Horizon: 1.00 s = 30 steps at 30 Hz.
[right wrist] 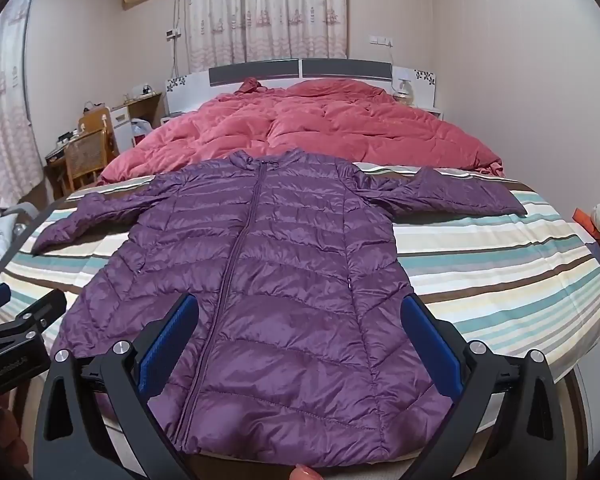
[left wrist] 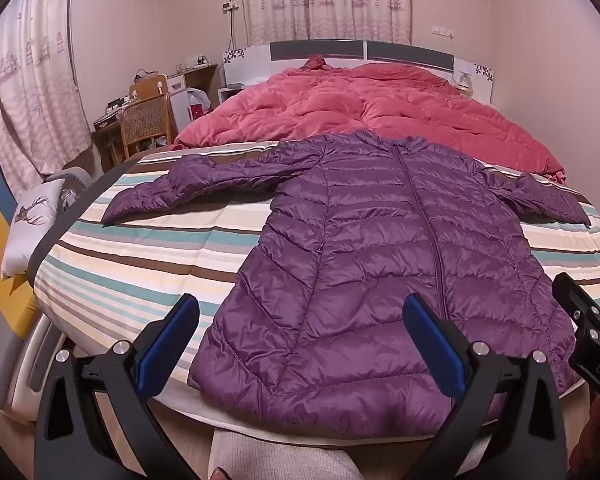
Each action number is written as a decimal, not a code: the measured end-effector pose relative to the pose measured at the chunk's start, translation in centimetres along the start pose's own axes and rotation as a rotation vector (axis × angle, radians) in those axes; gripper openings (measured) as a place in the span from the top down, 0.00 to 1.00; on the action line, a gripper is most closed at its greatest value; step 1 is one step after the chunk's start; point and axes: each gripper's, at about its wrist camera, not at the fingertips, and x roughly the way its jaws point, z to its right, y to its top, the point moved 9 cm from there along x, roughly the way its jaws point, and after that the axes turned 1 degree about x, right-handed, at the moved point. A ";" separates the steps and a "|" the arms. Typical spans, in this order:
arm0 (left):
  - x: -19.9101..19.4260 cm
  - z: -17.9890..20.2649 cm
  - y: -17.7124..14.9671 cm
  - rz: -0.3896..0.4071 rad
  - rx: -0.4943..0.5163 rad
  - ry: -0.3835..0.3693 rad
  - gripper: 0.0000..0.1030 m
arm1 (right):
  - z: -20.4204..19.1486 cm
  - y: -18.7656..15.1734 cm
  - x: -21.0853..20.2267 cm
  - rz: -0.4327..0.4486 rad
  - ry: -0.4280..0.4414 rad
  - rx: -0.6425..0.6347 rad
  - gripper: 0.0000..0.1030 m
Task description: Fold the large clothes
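One purple quilted jacket (left wrist: 380,248) lies flat, zipped, sleeves spread wide.

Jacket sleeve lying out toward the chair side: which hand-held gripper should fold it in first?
Left, probably. The left hand-held gripper hangs open over the jacket's hem nearer that sleeve.

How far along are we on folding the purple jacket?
Done: the purple jacket lies flat on the striped sheet, zipped, both sleeves spread. In hand: nothing; left gripper and right gripper are open near its hem. Left: every fold.
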 end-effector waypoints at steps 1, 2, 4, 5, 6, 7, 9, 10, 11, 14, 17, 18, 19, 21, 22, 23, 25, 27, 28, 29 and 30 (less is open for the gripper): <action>0.0 0.0 0.0 0.000 0.000 0.000 0.02 | 0.0 0.1 -0.1 0.011 0.002 -0.002 0.03; 0.0 0.0 0.0 0.002 -0.001 0.002 0.02 | 0.1 0.1 -0.1 0.010 0.003 -0.001 0.03; -0.1 0.0 0.0 0.004 -0.004 0.003 0.02 | 0.0 0.1 -0.2 0.009 0.002 -0.001 0.03; -0.1 0.0 0.0 0.004 -0.005 0.004 0.02 | 0.0 0.1 -0.2 0.009 0.004 -0.003 0.03; -0.2 0.1 0.0 0.005 -0.007 0.004 0.02 | -0.1 0.1 -0.2 0.009 0.005 -0.004 0.03; -0.3 0.1 0.0 0.006 -0.007 0.003 0.02 | -0.5 0.1 -0.1 0.008 0.005 -0.005 0.03; 0.2 -0.1 -0.1 -0.001 -0.014 -0.001 0.02 | 0.2 0.1 -0.3 0.008 0.011 0.009 0.03; 0.2 -0.2 -0.1 0.000 -0.015 -0.001 0.02 | 0.2 0.1 -0.3 0.009 0.011 0.009 0.03; 0.1 -0.2 -0.1 0.001 -0.015 -0.001 0.02 | 0.2 0.1 -0.3 0.010 0.009 0.008 0.03; 0.2 -0.2 -0.1 -0.005 -0.014 -0.002 0.02 | 0.0 0.1 -0.3 0.014 0.008 0.009 0.03; 0.0 -0.3 -0.2 -0.007 -0.014 -0.002 0.02 | 0.0 0.2 -0.3 0.015 0.008 0.010 0.03; -0.1 -0.3 -0.3 -0.007 -0.014 -0.002 0.02 | 0.0 0.2 -0.3 0.014 0.008 0.009 0.03; -0.1 -0.3 -0.3 -0.008 -0.014 -0.001 0.02 | 0.0 0.2 -0.3 0.014 0.006 0.008 0.03; 0.2 -0.2 -0.3 -0.009 -0.012 -0.001 0.02 | 0.0 0.2 -0.3 0.015 0.007 0.009 0.03; 0.2 -0.2 -0.3 -0.009 -0.011 -0.001 0.02 | 0.0 0.3 -0.3 0.014 0.007 0.007 0.03; 0.2 -0.2 -0.4 -0.010 -0.011 -0.002 0.02 | 0.0 0.2 -0.3 0.015 0.005 0.008 0.03; 0.2 -0.2 -0.3 -0.011 -0.012 -0.002 0.02 | 0.0 0.2 -0.3 0.015 0.006 0.010 0.03; 0.2 -0.3 -0.4 -0.011 -0.012 -0.003 0.02 | 0.0 0.2 -0.3 0.012 0.004 0.008 0.03; 0.2 -0.3 -0.3 -0.011 -0.013 -0.002 0.02 | 0.0 0.1 -0.3 0.015 0.005 0.010 0.03; 0.2 -0.3 -0.4 -0.011 -0.012 -0.002 0.02 | 0.0 0.1 -0.2 0.015 0.007 0.008 0.03; 0.2 -0.3 -0.4 -0.012 -0.013 -0.003 0.02 | -0.1 0.1 -0.2 0.012 0.005 0.005 0.03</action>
